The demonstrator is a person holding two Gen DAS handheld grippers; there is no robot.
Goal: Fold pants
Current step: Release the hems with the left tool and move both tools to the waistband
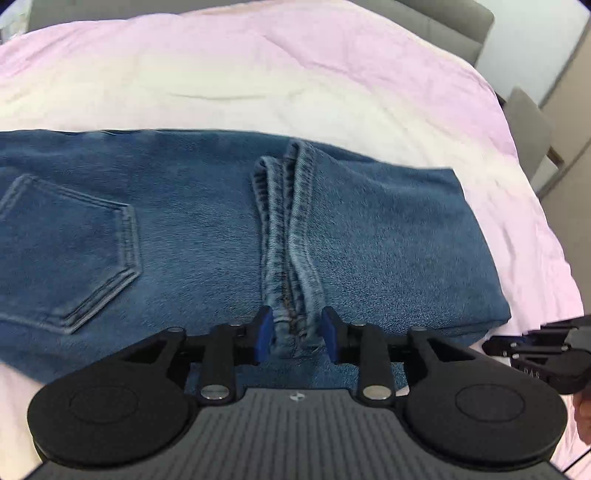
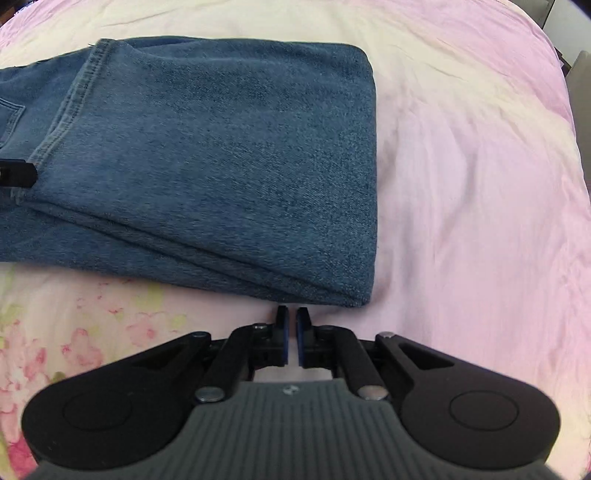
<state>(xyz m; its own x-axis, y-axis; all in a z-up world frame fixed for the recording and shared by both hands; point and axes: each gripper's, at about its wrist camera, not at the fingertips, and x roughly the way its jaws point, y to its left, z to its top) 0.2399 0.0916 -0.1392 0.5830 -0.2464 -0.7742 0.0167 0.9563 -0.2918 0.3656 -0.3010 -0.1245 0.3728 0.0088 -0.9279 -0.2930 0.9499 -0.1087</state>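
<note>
Blue denim pants [image 1: 177, 236] lie folded on the pink bed sheet [image 1: 258, 74]. The leg hems [image 1: 284, 236] rest doubled back on top, beside a back pocket [image 1: 70, 251]. My left gripper [image 1: 297, 332] stands open with the hem edge between its blue pads, which do not press it. In the right wrist view the folded end of the pants [image 2: 229, 166] lies flat. My right gripper [image 2: 293, 325] is nearly closed and empty, just off the near folded corner, over the sheet [image 2: 461, 221]. The left gripper's fingertip [image 2: 18, 173] shows at that view's left edge.
The bed has a grey headboard [image 1: 443, 26] at the back and a grey chair [image 1: 528, 125] at the right. A floral patch of bedding [image 2: 55, 332] lies at the near left. The right gripper [image 1: 535, 347] shows at the left wrist view's right edge.
</note>
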